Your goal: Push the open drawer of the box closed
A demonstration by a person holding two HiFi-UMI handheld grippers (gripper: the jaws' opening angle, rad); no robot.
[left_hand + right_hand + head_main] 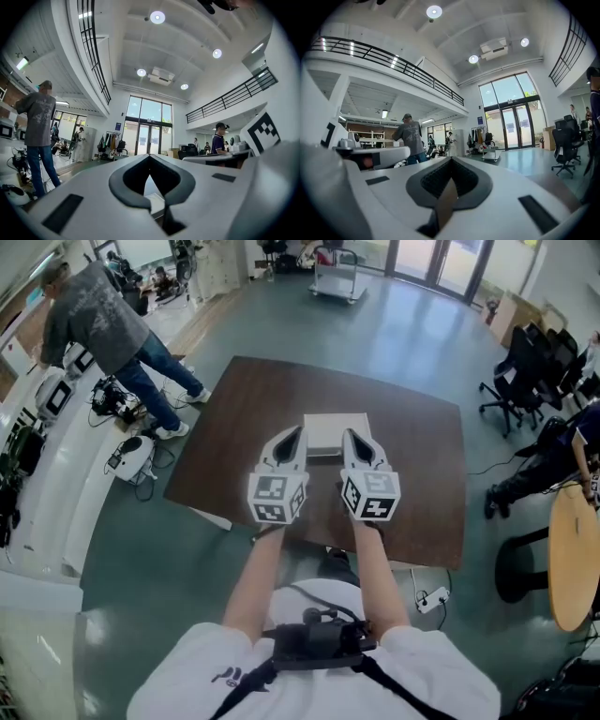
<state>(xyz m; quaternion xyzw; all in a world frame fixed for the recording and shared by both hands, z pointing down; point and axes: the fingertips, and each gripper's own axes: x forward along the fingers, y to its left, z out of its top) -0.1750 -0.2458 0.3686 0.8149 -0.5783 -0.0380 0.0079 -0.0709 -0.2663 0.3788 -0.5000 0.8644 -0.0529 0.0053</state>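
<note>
A white box [335, 430] stands in the middle of the dark brown table [422, 474]. From above I cannot tell how far its drawer stands out. My left gripper [292, 435] points at the box's near left corner, my right gripper [353, 438] at its near right corner, both just short of the front. Both are tilted upward. In the left gripper view, the left gripper [150, 159] has its jaws together, and a bit of the white box [153, 204] shows through the pad loop. The right gripper [451, 161] also has its jaws together with nothing between them.
A person in a grey shirt [98, 320] stands at a bench to the left. Black office chairs [530, 362] and a round wooden table [574, 559] are on the right. A power strip [431, 599] lies on the floor by the table's near right corner.
</note>
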